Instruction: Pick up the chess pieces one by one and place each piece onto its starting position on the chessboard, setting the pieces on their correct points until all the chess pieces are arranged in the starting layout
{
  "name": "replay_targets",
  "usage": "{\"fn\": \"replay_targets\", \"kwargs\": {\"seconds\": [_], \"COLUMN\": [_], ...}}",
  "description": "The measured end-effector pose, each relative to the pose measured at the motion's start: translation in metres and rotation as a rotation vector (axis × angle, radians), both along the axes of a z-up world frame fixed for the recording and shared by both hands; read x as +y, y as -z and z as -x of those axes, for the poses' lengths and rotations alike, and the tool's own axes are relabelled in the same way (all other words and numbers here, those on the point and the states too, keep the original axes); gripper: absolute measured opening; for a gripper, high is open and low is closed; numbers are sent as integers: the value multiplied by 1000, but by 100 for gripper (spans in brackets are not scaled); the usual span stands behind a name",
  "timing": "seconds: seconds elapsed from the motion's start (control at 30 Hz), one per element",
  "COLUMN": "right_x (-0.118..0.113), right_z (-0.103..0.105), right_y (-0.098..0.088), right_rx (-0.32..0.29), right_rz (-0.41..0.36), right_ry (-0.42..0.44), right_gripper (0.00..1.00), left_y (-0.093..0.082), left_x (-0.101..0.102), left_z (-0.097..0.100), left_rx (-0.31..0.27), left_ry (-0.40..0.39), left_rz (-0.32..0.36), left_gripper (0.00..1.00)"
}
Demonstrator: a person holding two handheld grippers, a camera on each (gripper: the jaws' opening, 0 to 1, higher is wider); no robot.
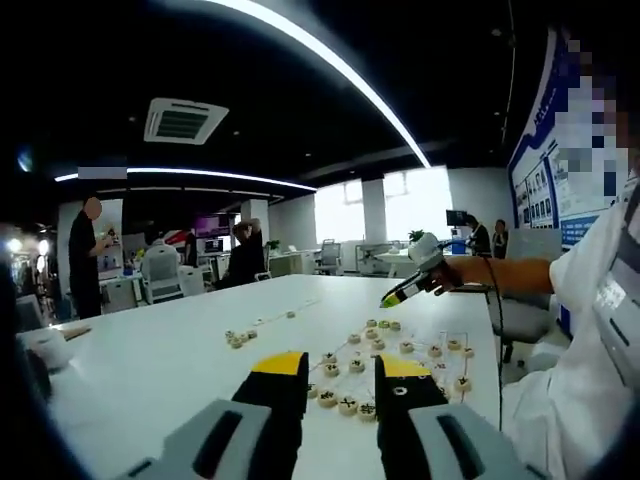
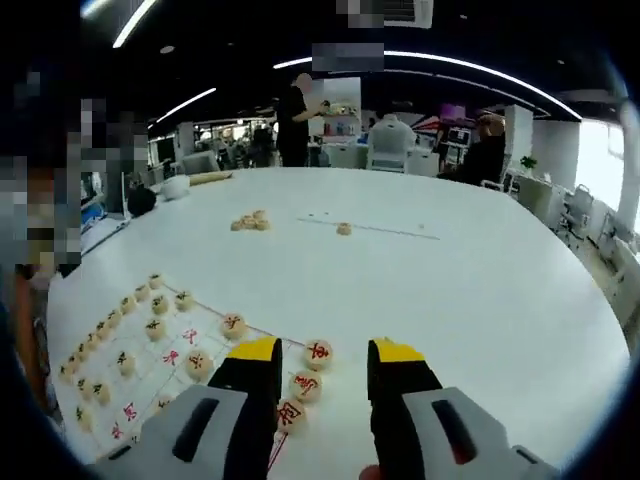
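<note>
Round wooden chess pieces (image 1: 355, 365) with black and red characters lie on a thin white chessboard (image 1: 440, 335) on the white table. My left gripper (image 1: 341, 368) hovers open above the near pieces, nothing between its yellow-tipped jaws. A hand holds the right gripper (image 1: 408, 290) over the board's far side. In the right gripper view, my right gripper (image 2: 325, 352) is open above three red-marked pieces (image 2: 318, 352) at the chessboard (image 2: 150, 375) corner. A small cluster of loose pieces (image 2: 250, 222) and a single piece (image 2: 343, 229) lie farther out on the table.
The white table (image 2: 450, 290) stretches wide beyond the board. A white object (image 2: 175, 187) and a dark object (image 2: 140, 200) sit near its far left edge. People (image 2: 295, 120) and office chairs (image 2: 388, 140) stand behind it. The holder's white sleeve (image 1: 580, 330) is at the right.
</note>
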State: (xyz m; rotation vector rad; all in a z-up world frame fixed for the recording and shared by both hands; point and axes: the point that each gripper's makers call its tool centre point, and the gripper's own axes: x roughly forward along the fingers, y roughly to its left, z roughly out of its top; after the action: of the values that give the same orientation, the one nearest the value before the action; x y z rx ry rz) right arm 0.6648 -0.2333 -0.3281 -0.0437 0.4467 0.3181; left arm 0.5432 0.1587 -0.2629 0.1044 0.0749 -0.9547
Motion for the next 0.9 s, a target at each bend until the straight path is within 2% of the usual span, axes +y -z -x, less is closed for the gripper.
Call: {"fn": "replay_targets", "kwargs": {"seconds": [0.1, 0.23, 0.3, 0.5, 0.77, 0.9], "right_x": [-9, -2, 3, 13, 67, 104], "right_z": [7, 14, 19, 14, 4, -5], "right_y": [-15, -25, -26, -31, -36, -31], "right_rx": [-26, -45, -53, -63, -79, -92], "right_rz": [4, 4, 5, 4, 17, 70], "right_ry": [18, 5, -2, -18, -115, -186], "right_gripper": [33, 33, 33, 33, 33, 33], "left_y": [2, 0, -2, -1, 0, 0], "left_x": [-1, -1, 1, 6, 7, 8], "left_z": [0, 2, 3, 1, 0, 1], "left_rx": [1, -1, 0, 4, 6, 5], "left_ry": [-1, 8, 6, -7, -9, -8], "left_rz": [-9, -1, 7, 9, 7, 6], "left_gripper": [28, 28, 28, 28, 28, 28]}}
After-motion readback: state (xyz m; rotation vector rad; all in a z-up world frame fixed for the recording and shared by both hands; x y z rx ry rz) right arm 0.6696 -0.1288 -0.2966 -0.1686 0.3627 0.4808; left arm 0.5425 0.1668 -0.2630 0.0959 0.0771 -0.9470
